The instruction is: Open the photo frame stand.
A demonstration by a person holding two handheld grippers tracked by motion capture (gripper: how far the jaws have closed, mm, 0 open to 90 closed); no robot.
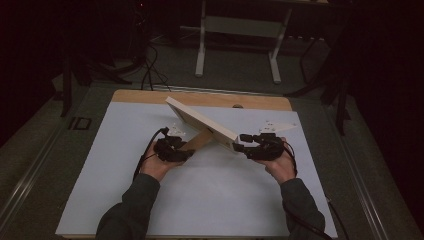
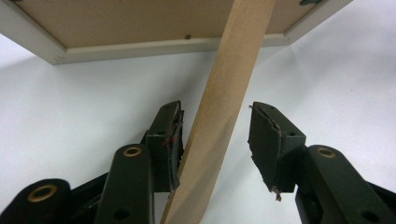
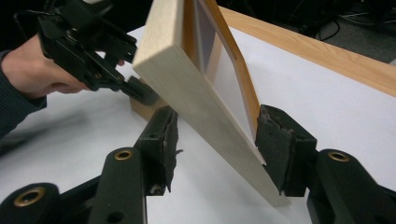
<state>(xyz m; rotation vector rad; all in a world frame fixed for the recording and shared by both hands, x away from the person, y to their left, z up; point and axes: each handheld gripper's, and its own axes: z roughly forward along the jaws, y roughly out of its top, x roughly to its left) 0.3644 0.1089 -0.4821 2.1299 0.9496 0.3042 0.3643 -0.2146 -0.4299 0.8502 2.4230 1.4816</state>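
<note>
High view dim, murky surroundings; gripper views brighter, near jaws soft.

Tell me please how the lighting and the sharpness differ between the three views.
High view: dim, surroundings nearly black, the white table evenly lit, detail soft. Left gripper view: bright, the picture frame casts a soft shadow on the table; the jaws fairly sharp. Right gripper view: bright foreground, dark background; the frame's near edge slightly blurred, the left gripper beyond it soft.

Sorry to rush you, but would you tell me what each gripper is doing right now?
Left gripper: open around the frame's back stand; only one pad touches it.
Right gripper: astride the picture frame edge; grip cannot be told.
</note>
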